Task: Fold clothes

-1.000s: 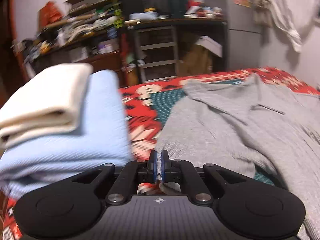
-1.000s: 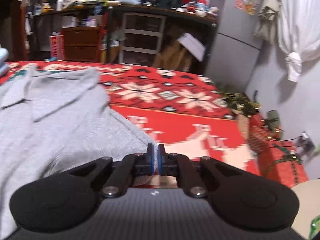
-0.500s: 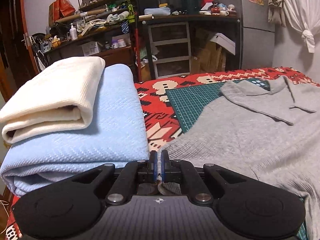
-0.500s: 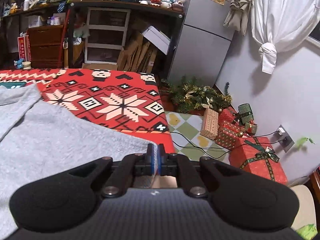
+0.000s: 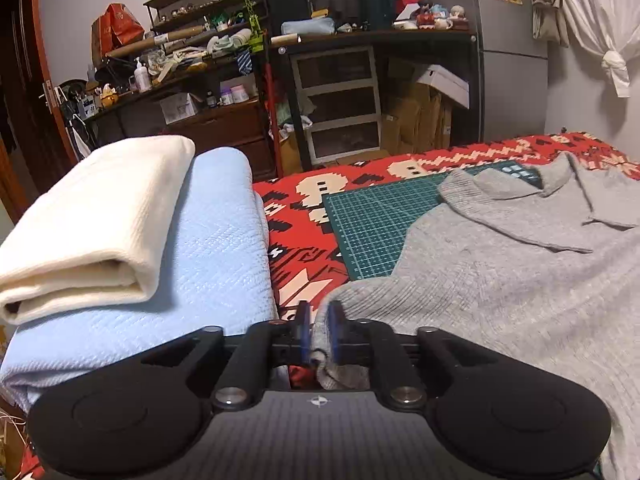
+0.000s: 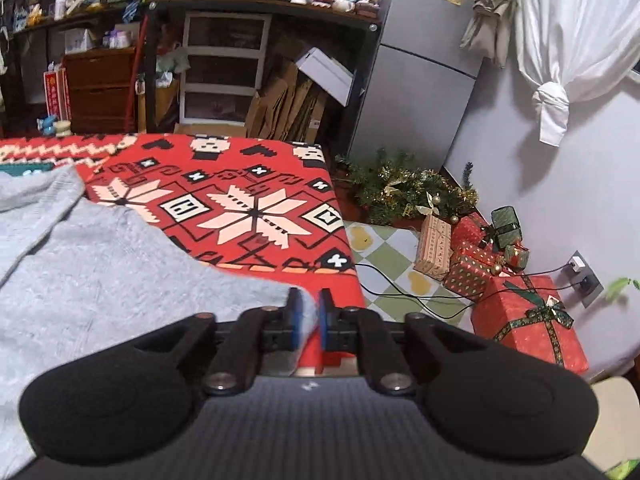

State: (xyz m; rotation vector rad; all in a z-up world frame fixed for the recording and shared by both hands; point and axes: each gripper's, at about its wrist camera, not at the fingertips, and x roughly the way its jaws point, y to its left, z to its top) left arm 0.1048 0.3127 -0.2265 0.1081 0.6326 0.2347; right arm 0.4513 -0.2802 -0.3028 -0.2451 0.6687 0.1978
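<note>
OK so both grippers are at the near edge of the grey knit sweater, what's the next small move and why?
Probably draw both grippers back clear of the hem. The left gripper and right gripper have their fingers parted with only loose cloth between them, and the grey knit sweater lies spread flat over the green cutting mat, so it looks laid out, ready for re-gripping at a sleeve or side.

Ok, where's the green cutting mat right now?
In the left wrist view the green cutting mat lies on the red patterned blanket, between the folded blue garment and the grey sweater, which covers its right part.
</note>
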